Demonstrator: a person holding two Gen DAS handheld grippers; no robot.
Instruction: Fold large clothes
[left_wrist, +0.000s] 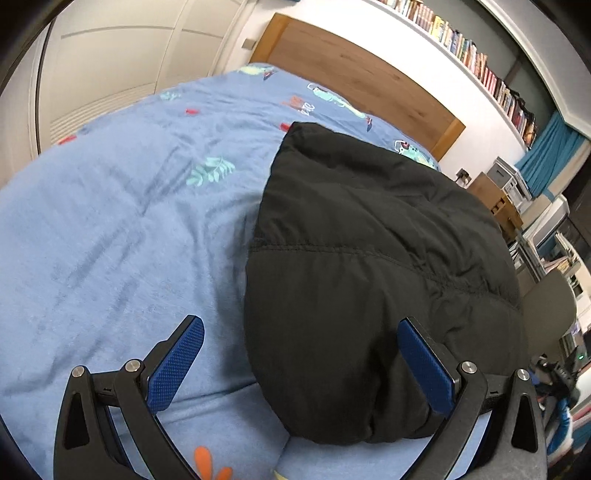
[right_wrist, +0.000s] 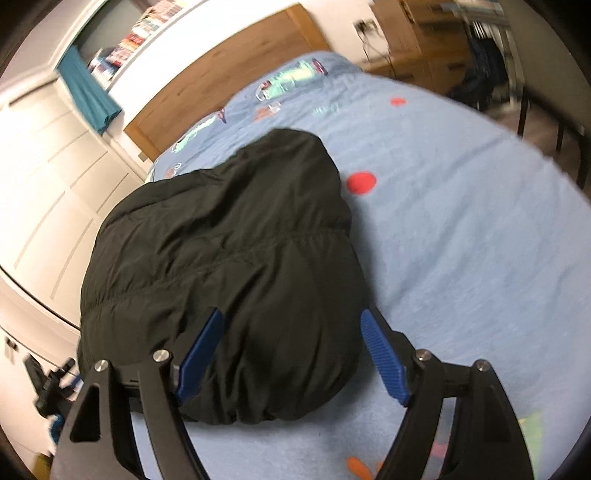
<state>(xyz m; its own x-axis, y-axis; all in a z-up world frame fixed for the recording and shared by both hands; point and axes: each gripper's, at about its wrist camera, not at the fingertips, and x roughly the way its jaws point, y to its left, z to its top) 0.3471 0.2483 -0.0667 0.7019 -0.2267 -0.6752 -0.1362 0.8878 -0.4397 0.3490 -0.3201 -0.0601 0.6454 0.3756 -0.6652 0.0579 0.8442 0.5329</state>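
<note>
One black padded jacket (left_wrist: 369, 266) lies bundled on the blue printed bedspread (left_wrist: 122, 221), near the foot edge. Left gripper (left_wrist: 301, 369) and right gripper (right_wrist: 291, 360) both stand wide apart, holding nothing, straddling the near end. Risk, as judged: slippery padding may spring open or escape a shallow pinch. Only the left view shows the bookshelf (left_wrist: 480, 62); only the right shows the chair (right_wrist: 554, 122).

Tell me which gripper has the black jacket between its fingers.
The right gripper: its open fingers straddle the black jacket. The left gripper sits at the jacket's edge, mostly over the blue bedspread.
</note>
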